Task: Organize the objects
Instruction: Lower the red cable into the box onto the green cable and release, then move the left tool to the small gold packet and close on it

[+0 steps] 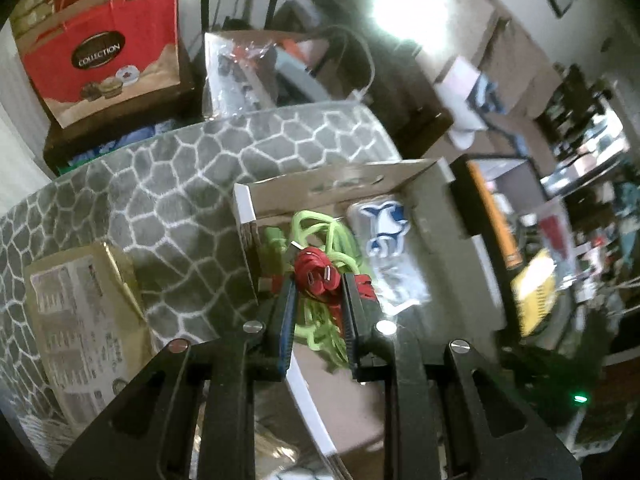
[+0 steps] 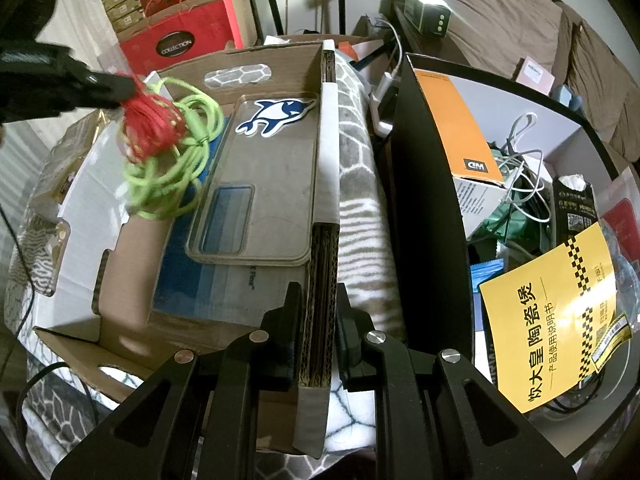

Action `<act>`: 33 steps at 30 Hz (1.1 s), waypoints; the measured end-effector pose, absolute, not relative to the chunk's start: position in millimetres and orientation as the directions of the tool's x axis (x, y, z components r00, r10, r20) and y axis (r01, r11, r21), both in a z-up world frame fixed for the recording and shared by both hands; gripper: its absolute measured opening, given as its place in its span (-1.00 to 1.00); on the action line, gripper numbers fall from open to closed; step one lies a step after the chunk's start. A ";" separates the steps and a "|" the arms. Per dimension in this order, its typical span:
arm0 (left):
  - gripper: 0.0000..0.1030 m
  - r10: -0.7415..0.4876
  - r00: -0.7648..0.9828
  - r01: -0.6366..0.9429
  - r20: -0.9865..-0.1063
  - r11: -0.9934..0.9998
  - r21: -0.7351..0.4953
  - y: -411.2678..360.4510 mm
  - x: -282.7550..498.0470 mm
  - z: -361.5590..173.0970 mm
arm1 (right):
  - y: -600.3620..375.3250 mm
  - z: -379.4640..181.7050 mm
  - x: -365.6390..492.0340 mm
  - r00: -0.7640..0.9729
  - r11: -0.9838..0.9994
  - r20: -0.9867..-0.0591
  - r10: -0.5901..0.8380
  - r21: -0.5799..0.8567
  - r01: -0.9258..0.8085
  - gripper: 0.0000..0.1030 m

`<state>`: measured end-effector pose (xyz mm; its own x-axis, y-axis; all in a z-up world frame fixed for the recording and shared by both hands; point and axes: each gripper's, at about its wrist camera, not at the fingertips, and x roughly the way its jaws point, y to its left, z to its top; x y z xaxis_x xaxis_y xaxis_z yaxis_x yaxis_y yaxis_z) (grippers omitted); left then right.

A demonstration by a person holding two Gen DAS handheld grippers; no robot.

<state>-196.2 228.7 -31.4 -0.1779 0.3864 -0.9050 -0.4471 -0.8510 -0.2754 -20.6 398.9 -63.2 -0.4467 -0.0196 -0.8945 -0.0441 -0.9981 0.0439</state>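
Note:
My left gripper (image 1: 318, 280) is shut on a coiled red cable (image 1: 316, 276), tangled with a green cable (image 1: 324, 232), and holds it over the open cardboard box (image 1: 320, 184). In the right wrist view the left gripper (image 2: 128, 88) holds the red cable (image 2: 150, 128) and the green cable (image 2: 176, 168) above the box's left side. A clear phone case (image 2: 260, 184) with a blue dolphin sticker (image 2: 276, 114) lies in the box. My right gripper (image 2: 318, 300) is shut on the box's right wall (image 2: 324, 240).
The box sits on a grey stone-patterned mat (image 1: 160, 184). A red "Collection" bag (image 1: 104, 48) stands behind. A black bin (image 2: 432, 200) at the right holds an orange box (image 2: 460, 120), white cables (image 2: 524, 176) and a yellow manual (image 2: 560, 320).

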 end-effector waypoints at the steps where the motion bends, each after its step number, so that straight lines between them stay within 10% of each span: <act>1: -0.63 0.373 -0.192 -0.460 -0.908 -0.851 -0.252 233.3 -195.1 -32.4 | 398.8 -63.1 -20.6 -0.447 -0.998 -0.894 -0.021 0.045 -0.044 -0.70; 14: -0.56 0.202 -0.283 -0.543 -0.938 -0.839 -0.017 276.9 -197.4 -50.9 | 397.3 -65.0 -19.2 -0.443 -0.998 -0.896 -0.018 0.042 -0.045 -0.70; 25: 0.16 0.392 -0.286 -0.466 -0.875 -0.854 -0.231 231.9 -204.8 -17.4 | 396.8 -64.8 -18.9 -0.444 -0.998 -0.896 -0.017 0.042 -0.045 -0.69; 33: 0.20 0.409 -0.299 -0.451 -0.862 -0.857 -0.249 187.6 -191.0 13.0 | 397.2 -64.8 -19.0 -0.444 -0.998 -0.896 -0.016 0.040 -0.044 -0.69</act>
